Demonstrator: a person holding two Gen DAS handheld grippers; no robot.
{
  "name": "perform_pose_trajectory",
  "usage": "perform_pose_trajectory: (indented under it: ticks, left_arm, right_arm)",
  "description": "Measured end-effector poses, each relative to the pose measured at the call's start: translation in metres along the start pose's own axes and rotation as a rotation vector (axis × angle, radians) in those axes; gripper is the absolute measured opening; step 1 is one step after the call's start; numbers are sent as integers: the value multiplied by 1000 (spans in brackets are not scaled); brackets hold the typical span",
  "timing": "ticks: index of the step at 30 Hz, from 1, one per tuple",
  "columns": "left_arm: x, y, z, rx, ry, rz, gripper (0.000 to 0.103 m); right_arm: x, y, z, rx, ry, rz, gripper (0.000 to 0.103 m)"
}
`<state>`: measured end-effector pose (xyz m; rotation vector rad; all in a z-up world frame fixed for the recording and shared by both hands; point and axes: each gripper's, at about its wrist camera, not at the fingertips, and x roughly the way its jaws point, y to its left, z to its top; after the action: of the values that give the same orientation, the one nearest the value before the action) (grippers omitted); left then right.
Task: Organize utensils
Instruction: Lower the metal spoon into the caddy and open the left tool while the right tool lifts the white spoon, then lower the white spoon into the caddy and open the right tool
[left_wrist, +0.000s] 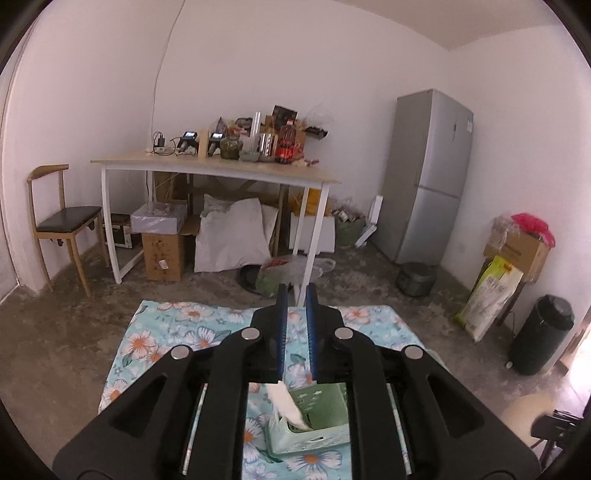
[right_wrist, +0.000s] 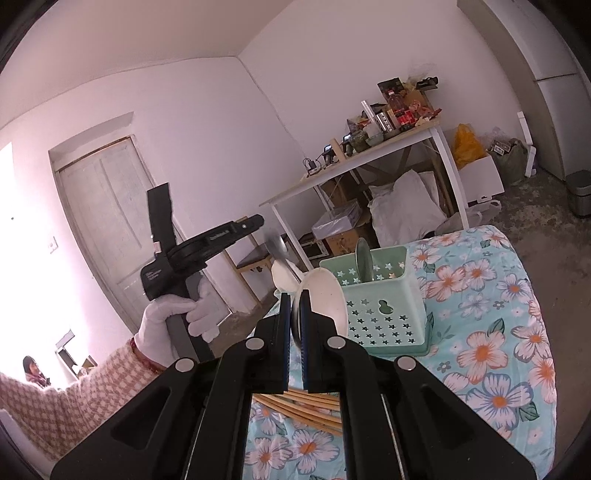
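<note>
Right tool (right_wrist: 294, 308) clamps white spoon (right_wrist: 327, 295) just left of green caddy (right_wrist: 380, 295). Left tool (left_wrist: 296, 295), fingers narrow, gripping nothing visible, above caddy. Chopsticks (right_wrist: 306, 406) lie on cloth (right_wrist: 498, 332) nearer than caddy.

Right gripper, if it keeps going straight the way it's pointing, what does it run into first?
Probably the green utensil basket, just ahead and slightly right of the right gripper. The white spoon clamped in it would likely touch the basket's near wall first. Depth is unclear through the fisheye.

basket (right_wrist: 376, 306) on cloth (right_wrist: 480, 332), chopsticks (right_wrist: 306, 406) in front
</note>
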<state>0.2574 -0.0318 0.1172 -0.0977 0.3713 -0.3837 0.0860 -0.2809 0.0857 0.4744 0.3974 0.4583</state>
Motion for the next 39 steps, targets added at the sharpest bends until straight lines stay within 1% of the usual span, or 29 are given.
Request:
perform_pose_trajectory:
  ticks: [7,9,11,14,16,19,21,23,25,28,31,33,39]
  left_arm:
    - [-24,10,-1,-48,-27,-20,12]
    - [-36,15,-6,-68,-26,-26,17]
    - [-47,19,-12,-84,-20,-33,21]
    - [-65,24,-33,-101,10,-45,36]
    - [-74,26,-47,-105,32,-52,42]
    - [-86,32,-74,-115,74,-55,49]
    - [-92,37,-91,-127,96,-47,50]
    - [-97,45,-108,-159,113,-40,52]
    - [-100,52,-124,-183,141,-40,52]
    - [-106,59,-141,-204,162,-43,52]
    - [-109,62,-152,-224,183,-55,52]
    - [-109,60,-159,-221,190,-59,52]
    - [-106,60,-162,-222,199,-66,52]
  right_arm:
    - [3,-6,8,41,-13,28,5]
    - [4,-8,14,48,-24,42,5]
    - [3,-11,26,53,-49,74,5]
    - [3,-16,44,65,-92,133,5]
    - [7,-20,58,74,-125,181,5]
    - [18,-27,80,89,-151,242,5]
    - [25,-29,89,97,-158,265,5]
    - [35,-31,101,102,-174,296,5]
    - [45,-32,110,93,-191,309,5]
    - [57,-31,118,73,-221,309,5]
    - [71,-33,122,64,-244,313,5]
    - [79,-34,123,49,-253,299,5]
    - [111,-44,112,24,-228,249,5]
